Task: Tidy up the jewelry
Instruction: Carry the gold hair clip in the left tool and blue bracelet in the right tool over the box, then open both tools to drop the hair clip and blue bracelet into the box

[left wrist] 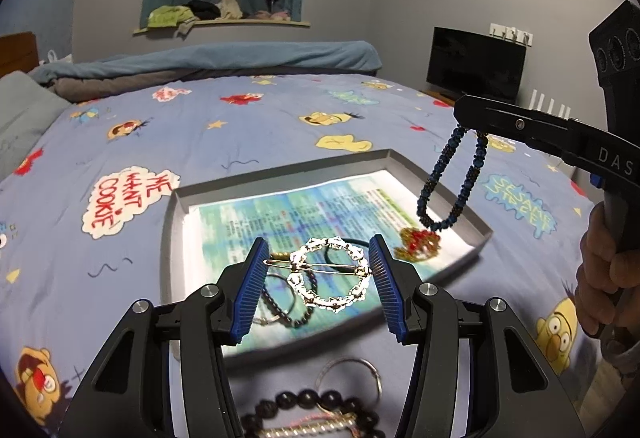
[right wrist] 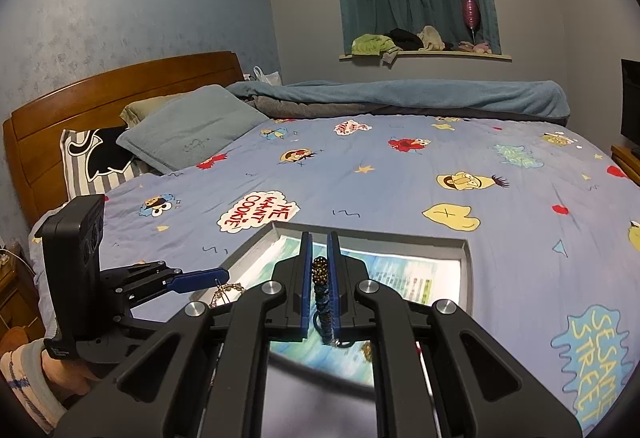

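Observation:
A shallow grey box (left wrist: 280,180) lined with printed paper lies on the bed; it also shows in the right wrist view (right wrist: 468,258). My left gripper (left wrist: 318,270) is open over its near end, jaws either side of a round silver hair clip (left wrist: 332,274) that appears to lie in the box. Dark bead rings (left wrist: 292,302) lie in the box beside it. My right gripper (right wrist: 320,270) is shut on a blue beaded bracelet (right wrist: 322,294), which hangs over the box's right side (left wrist: 452,182) above a red and gold ornament (left wrist: 418,244).
The bed has a blue cartoon-print cover (left wrist: 240,126). In front of the box lie a black bead bracelet (left wrist: 312,404) and a thin metal ring (left wrist: 348,376). Pillows (right wrist: 192,126) and a wooden headboard (right wrist: 120,86) are at the left. A dark screen (left wrist: 476,62) stands at the right.

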`<state>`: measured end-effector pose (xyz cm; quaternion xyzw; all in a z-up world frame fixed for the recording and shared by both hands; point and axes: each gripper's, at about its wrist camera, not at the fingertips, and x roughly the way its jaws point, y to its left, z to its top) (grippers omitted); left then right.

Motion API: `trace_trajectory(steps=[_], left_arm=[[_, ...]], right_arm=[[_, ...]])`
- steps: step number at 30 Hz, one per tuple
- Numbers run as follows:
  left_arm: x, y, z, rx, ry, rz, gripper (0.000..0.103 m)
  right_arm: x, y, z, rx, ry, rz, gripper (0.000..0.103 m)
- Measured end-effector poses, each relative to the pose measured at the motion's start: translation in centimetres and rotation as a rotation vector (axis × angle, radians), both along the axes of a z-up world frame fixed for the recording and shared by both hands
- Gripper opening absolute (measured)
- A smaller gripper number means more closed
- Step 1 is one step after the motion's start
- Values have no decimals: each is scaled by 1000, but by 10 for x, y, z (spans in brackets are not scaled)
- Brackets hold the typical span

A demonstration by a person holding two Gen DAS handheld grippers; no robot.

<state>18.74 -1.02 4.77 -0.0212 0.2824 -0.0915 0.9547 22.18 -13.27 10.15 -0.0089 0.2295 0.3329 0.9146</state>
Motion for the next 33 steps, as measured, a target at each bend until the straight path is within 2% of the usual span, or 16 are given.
trace_trajectory(steps=[12, 18, 24, 27, 33], left_arm=[[40, -5, -14, 14, 72, 12, 53], [50, -9, -33, 20, 123, 1, 53], [55, -11, -39, 28, 156, 0, 54], [56, -14, -39, 41, 152, 0, 60], [54, -15, -38, 50, 144, 0, 66]], right_arm=[[37, 10, -32, -42, 75, -25, 7], [51, 7, -55, -70, 125, -47, 7], [54, 4, -69, -89, 155, -61, 7], [56, 2, -73, -90, 165, -65, 8], [55, -3, -77, -82, 172, -70, 9]])
